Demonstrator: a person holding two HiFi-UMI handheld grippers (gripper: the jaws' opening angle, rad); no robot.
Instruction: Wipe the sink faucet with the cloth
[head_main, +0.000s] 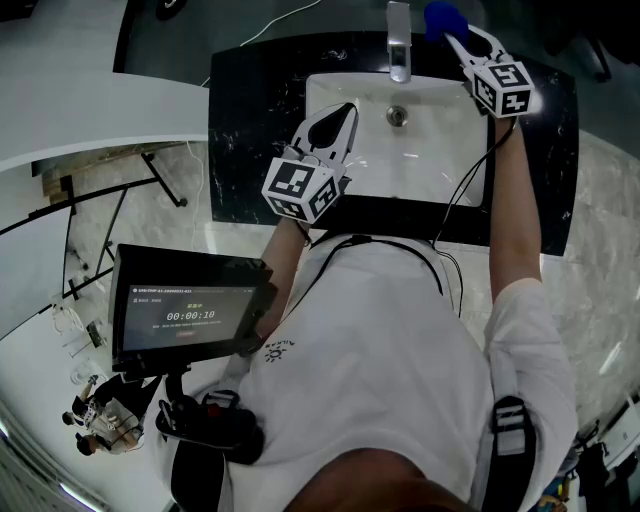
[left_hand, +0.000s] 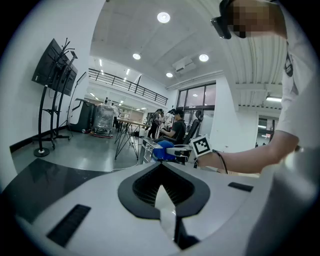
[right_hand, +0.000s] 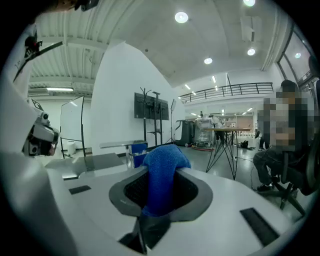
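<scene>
cloth (right_hand: 161, 172), blue and bunched, is clamped between the jaws of the right gripper (head_main: 460, 42), which holds it just beside the chrome faucet (head_main: 399, 45), to its right, at the back edge of the white sink (head_main: 440, 150). the left gripper (head_main: 348, 108), jaws closed together on nothing, hovers over the sink's left side. the basin is set in a black marbled table (head_main: 250, 110).
</scene>
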